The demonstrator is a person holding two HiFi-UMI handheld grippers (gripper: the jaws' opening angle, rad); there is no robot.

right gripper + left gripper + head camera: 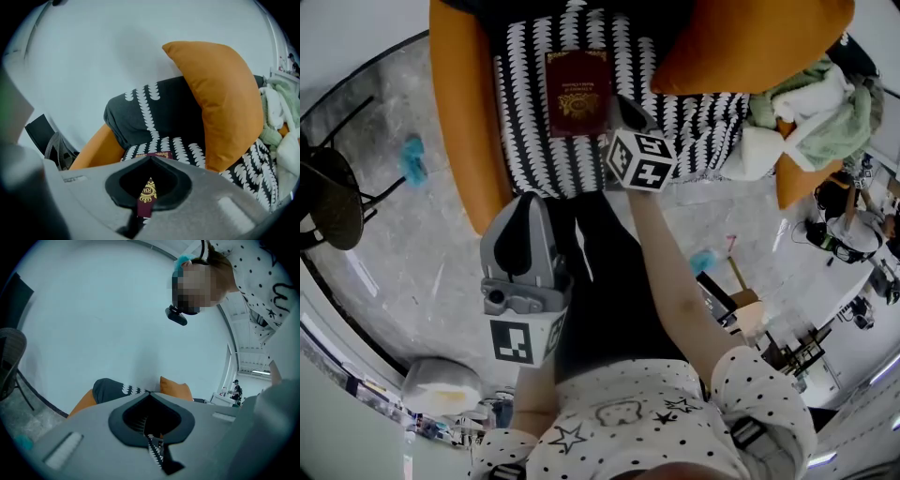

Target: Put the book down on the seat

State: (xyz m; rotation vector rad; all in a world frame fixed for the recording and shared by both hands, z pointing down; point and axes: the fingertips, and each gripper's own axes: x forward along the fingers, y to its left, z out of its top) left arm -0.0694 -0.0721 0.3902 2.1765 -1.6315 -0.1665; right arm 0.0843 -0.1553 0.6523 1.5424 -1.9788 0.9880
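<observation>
A maroon book (577,94) with a gold crest lies flat on the black-and-white patterned seat (525,103) of an orange sofa. My right gripper (625,112) hovers just right of the book, its marker cube toward me, jaws shut with nothing in them. In the right gripper view the book (148,192) shows through the opening behind the closed jaws of the right gripper (150,158), lying on the seat (187,147) below. My left gripper (525,214) is held lower, off the sofa's front edge above the floor, jaws together and empty. The left gripper (150,394) points level at the sofa back.
A large orange cushion (741,42) (220,98) leans on the seat's right part. A heap of green and white clothes (811,112) (276,117) lies further right. A black mesh chair (328,202) (9,362) stands on the grey floor at the left, near a teal scrap (412,159).
</observation>
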